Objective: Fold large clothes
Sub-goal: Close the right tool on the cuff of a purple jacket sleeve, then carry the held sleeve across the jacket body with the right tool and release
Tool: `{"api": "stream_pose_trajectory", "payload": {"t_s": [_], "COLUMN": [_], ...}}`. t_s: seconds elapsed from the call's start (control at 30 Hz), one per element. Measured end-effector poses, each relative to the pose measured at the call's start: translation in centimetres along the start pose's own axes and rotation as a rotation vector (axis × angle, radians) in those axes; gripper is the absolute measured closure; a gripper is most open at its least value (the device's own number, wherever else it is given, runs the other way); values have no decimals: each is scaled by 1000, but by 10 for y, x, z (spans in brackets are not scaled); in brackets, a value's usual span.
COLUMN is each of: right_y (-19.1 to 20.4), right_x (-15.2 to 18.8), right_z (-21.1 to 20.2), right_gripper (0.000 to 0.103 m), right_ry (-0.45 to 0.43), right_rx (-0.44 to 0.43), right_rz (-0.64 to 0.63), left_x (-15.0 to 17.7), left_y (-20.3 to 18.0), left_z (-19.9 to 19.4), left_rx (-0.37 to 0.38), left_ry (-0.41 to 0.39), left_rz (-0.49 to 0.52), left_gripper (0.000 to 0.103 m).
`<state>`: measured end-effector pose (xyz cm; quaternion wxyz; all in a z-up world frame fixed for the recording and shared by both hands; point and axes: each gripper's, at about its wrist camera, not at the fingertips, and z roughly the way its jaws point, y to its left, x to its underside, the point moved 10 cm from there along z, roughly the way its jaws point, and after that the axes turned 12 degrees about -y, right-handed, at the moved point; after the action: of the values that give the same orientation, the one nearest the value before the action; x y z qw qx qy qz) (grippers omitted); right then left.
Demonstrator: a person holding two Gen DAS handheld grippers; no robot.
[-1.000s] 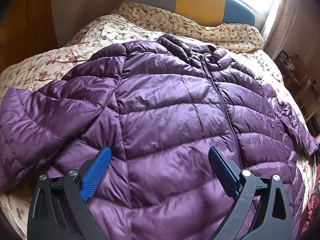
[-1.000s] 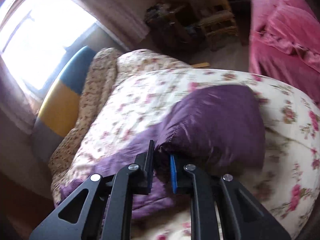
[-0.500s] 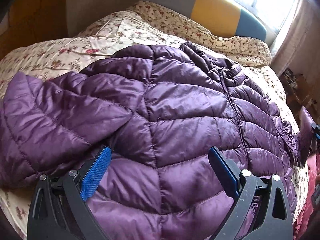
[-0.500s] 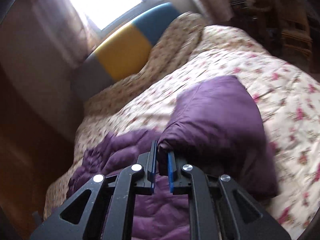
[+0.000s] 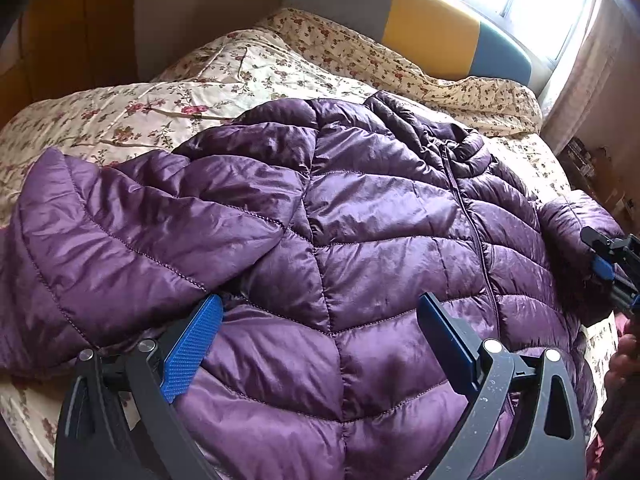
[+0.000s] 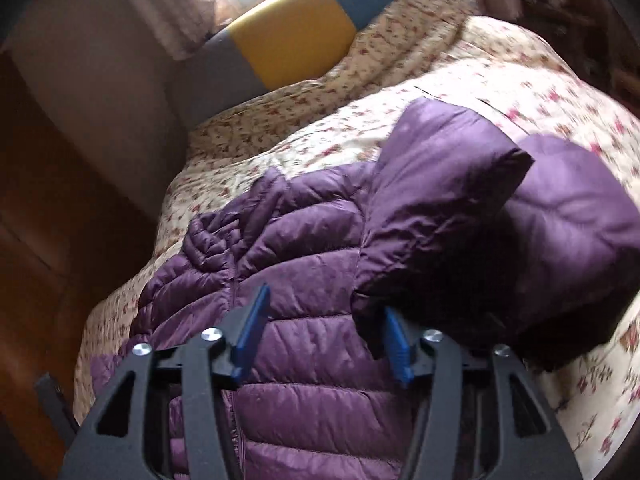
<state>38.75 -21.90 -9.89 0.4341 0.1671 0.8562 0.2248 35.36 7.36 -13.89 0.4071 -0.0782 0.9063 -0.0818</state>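
Purple puffer jacket (image 5: pixel 360 240) on the bed (image 5: pixel 200 92), sleeves folding inward.

Left wrist view: the left gripper (image 5: pixel 320 344) hovers wide and empty above the hem; the left sleeve (image 5: pixel 120 240) already lies across the front. Right wrist view: the right gripper (image 6: pixel 324 344), jaws just opened, stands half-wide, the right sleeve (image 6: pixel 460 220) draping beside one pad, released over the body. Folding the body itself looks left to do.

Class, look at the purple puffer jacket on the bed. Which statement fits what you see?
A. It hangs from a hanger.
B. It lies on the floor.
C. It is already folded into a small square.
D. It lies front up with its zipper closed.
D: the purple puffer jacket is spread on the floral quilt, its zipper closed down the front.
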Motion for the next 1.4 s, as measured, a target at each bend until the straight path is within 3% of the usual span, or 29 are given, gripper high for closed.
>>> {"api": "stream_pose_trajectory", "payload": {"t_s": [0.2,0.3,0.4,0.53,0.7,0.73,0.8,0.87,0.93,1.03,1.1,1.17,1.3,1.37,1.4], "right_y": [-7,34,47,24,0,-3,-8,-4,11,47,66,78,90,100,102], "right_x": [-15,-1,17,18,-4,-9,-17,-24,-24,-5,19,50,78,95,100], "right_z": [-7,-3,5,8,2,3,7,8,10,13,19,27,31,27,26], "right_gripper": [37,38,42,41,38,41,74,87,91,93,93,93,93,90,78], "right_ry": [-96,-41,35,31,-47,-59,-75,-81,-74,-30,46,129,194,227,236], "right_rx": [52,-70,-140,-100,-34,-21,2,2,-30,-122,-185,-223,-256,-291,-297], "right_rz": [-19,-213,-248,-152,-31,-7,23,9,-66,-200,-265,-309,-337,-353,-362], "left_x": [5,7,8,9,11,11,11,12,11,12,12,12,11,9,7], "left_y": [1,2,2,2,2,2,1,1,1,1,1,0,-1,-2,-3], "left_z": [2,3,4,4,4,3,2,2,2,2,2,2,-2,-5,-8], "left_rx": [1,1,0,-1,-5,-6,-7,-8,-5,0,-2,-1,13,25,36], "left_ry": [9,9,8,9,12,12,12,15,16,16,16,16,15,12,9], "left_rz": [11,11,11,14,25,24,22,23,21,19,22,20,13,6,0], "left_gripper": [8,8,8,8,8,8,8,8,8,8,8,8,8,9,12]}}
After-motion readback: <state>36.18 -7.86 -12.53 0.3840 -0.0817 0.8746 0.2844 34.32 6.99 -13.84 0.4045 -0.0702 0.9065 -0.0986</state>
